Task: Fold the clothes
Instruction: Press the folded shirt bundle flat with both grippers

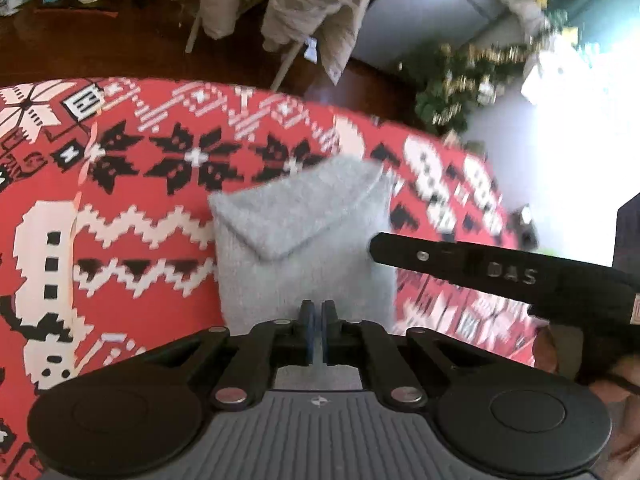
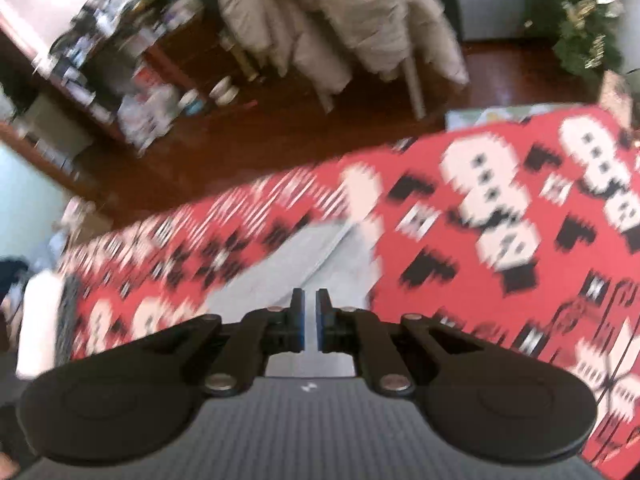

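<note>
**Folded grey knit sitting near counter's edge as both claws hover over it**

A grey knitted garment (image 1: 304, 236), already folded into a compact packet with a triangular flap on top, is lying on a counter covered by a red patterned cloth (image 1: 132, 184). The left claw (image 1: 318, 330) is hovering at the packet's near edge, its blue pads nearly pressed together with only a sliver of gap and nothing visibly caught between them. The right claw (image 2: 310, 320) is pointing at the same garment (image 2: 296, 264) from the other side, its pads slightly parted and empty; its view is blurred by motion. In the left view, the right tool's black finger (image 1: 460, 260) is reaching across the packet's right edge. The risk from here, judging by the layout: either claw brushing the loose flap could be undoing the fold, and a snagged pad could be dragging the soft packet or rucking the cloth beneath it.
</note>
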{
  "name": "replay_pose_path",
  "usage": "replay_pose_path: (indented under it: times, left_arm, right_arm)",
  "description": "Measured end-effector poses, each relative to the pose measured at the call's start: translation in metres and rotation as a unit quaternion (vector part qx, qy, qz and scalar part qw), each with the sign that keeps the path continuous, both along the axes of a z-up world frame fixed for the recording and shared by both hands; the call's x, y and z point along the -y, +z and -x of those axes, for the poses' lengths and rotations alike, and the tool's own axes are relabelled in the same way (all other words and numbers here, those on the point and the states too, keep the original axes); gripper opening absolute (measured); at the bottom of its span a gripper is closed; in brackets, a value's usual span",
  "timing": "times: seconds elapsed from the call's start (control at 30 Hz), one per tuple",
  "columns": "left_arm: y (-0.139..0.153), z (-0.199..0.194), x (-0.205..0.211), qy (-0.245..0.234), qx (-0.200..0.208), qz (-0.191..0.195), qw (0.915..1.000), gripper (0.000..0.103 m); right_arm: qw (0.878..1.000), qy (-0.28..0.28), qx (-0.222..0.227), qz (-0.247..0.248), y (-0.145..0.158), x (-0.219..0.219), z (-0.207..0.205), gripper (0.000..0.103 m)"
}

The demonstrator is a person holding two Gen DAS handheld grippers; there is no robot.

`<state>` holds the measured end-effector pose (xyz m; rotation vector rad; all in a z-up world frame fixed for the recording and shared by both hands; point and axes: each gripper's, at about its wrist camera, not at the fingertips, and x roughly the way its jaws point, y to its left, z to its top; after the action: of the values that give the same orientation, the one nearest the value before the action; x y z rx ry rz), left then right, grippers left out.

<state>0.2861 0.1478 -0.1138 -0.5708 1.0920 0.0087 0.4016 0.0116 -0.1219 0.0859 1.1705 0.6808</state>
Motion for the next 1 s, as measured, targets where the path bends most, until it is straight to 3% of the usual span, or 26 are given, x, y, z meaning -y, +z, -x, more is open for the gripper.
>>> replay_pose_path:
  times: [0.07, 0.2, 0.3, 0.37, 0.5, 0.67, 0.87, 1.0]
  left_arm:
    - [-0.005, 0.004, 0.005, -0.014, -0.002, -0.022, 0.9997, 0.001]
    - [-0.005, 0.007, -0.001, -0.005, -0.004, -0.011, 0.9999, 0.001]
    - [0.004, 0.009, -0.002, -0.005, 0.000, -0.018, 0.9998, 0.000]
    - [0.011, 0.011, -0.001, -0.002, 0.009, -0.010, 0.9999, 0.001]
    - [0.010, 0.012, 0.005, -0.005, 0.008, 0.001, 1.0000, 0.001]
    - [0.001, 0.021, 0.013, -0.022, -0.004, -0.017, 0.9996, 0.001]
    - [0.012, 0.036, 0.018, -0.039, -0.005, -0.004, 0.9992, 0.001]
    - [0.002, 0.046, 0.030, -0.060, -0.034, 0.006, 0.9976, 0.001]
  right_arm:
    - [1.000, 0.015, -0.002, 0.020, -0.010, -0.008, 0.005, 0.006]
    - [1.000, -0.016, -0.001, 0.012, -0.018, -0.005, -0.010, 0.001]
    - [0.999, -0.039, 0.018, 0.013, -0.007, 0.004, -0.016, 0.007]
    - [0.999, -0.042, 0.006, -0.006, 0.002, 0.012, -0.009, 0.007]
    - [0.999, -0.040, -0.016, 0.002, -0.002, 0.023, 0.018, 0.007]
    - [0.998, -0.039, -0.043, 0.014, -0.008, 0.037, 0.051, 0.007]
    - [0.997, -0.036, -0.059, 0.016, -0.006, 0.050, 0.085, 0.011]
    - [0.997, -0.042, -0.069, 0.012, -0.009, 0.047, 0.091, 0.012]
